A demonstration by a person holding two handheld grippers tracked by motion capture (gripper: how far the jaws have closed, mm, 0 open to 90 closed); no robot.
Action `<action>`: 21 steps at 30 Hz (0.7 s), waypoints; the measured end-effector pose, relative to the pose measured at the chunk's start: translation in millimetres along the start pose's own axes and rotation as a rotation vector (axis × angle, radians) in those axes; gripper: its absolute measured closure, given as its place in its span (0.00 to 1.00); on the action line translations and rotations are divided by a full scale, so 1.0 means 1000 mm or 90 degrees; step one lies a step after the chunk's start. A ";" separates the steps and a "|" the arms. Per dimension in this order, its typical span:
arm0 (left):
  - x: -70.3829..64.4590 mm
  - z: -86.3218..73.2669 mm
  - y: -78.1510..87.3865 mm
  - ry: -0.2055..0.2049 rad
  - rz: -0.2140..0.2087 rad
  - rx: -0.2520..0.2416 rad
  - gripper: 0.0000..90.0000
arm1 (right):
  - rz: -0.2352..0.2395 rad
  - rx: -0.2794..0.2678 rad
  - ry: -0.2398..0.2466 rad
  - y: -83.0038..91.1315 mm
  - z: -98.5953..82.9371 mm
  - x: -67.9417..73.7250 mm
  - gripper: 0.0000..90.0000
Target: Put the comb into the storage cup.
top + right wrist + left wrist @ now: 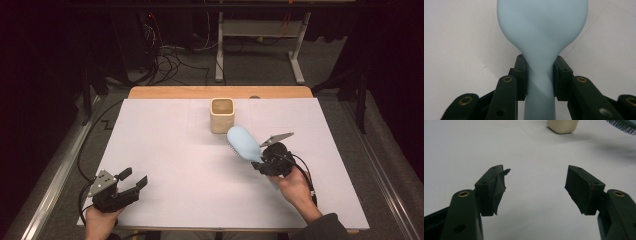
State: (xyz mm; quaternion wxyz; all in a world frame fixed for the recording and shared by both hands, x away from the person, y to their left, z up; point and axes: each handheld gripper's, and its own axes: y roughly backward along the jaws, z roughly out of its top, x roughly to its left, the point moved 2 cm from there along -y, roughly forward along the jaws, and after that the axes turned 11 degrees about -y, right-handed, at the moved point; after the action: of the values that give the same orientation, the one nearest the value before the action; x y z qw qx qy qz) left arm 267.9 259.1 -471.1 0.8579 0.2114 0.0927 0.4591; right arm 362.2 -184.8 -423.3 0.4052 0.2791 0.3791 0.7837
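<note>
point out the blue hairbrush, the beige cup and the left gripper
blue hairbrush (pixel 243 141), high view, back of its head
beige cup (pixel 222 121), high view, front wall
left gripper (pixel 132 181), high view, between its open fingertips

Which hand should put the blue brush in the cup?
The right. Its gripper already grips the light blue hairbrush by the neck, just beside the beige cup. The left gripper sits open and far off at the near table edge.
</note>
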 end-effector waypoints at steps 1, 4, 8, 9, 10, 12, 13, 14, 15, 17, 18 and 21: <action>0.000 0.000 0.000 0.000 0.001 -0.001 0.37 | 0.003 -0.003 -0.001 0.003 -0.002 -0.001 0.78; 0.001 -0.001 0.002 0.006 0.004 -0.003 0.37 | 0.013 -0.022 0.003 0.013 -0.008 -0.002 0.78; 0.001 -0.001 0.002 0.010 0.007 -0.003 0.37 | 0.023 -0.045 0.001 0.026 -0.018 -0.005 0.78; 0.001 -0.001 0.002 0.010 0.008 -0.002 0.37 | 0.026 -0.050 -0.002 0.028 -0.021 -0.005 0.78; 0.001 -0.001 0.001 0.009 0.007 -0.001 0.37 | 0.028 -0.052 -0.004 0.030 -0.023 -0.005 0.78; 0.000 -0.001 0.001 0.010 0.008 -0.001 0.37 | 0.032 -0.057 -0.006 0.034 -0.028 -0.007 0.78; 0.000 -0.001 0.000 0.010 0.007 0.000 0.37 | 0.035 -0.059 -0.008 0.035 -0.030 -0.007 0.78; -0.001 0.000 0.000 0.009 0.006 0.002 0.37 | 0.034 -0.063 -0.005 0.035 -0.032 -0.008 0.78; -0.002 0.000 -0.001 0.007 0.005 0.003 0.37 | 0.035 -0.065 -0.005 0.036 -0.034 -0.009 0.78; -0.003 0.001 -0.002 0.003 0.001 0.003 0.37 | 0.033 -0.067 -0.007 0.037 -0.037 -0.010 0.78; -0.004 0.001 -0.002 0.002 0.000 0.003 0.36 | 0.033 -0.069 -0.010 0.037 -0.039 -0.010 0.78; -0.004 0.002 -0.003 0.005 -0.003 0.000 0.36 | 0.038 -0.081 -0.011 0.038 -0.042 -0.010 0.78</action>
State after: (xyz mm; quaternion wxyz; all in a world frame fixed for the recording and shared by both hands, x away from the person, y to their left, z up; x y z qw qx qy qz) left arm 268.4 254.1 -470.7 0.8584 0.2096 0.0964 0.4581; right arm 319.6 -223.6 -416.6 0.4018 0.2709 0.3166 0.8155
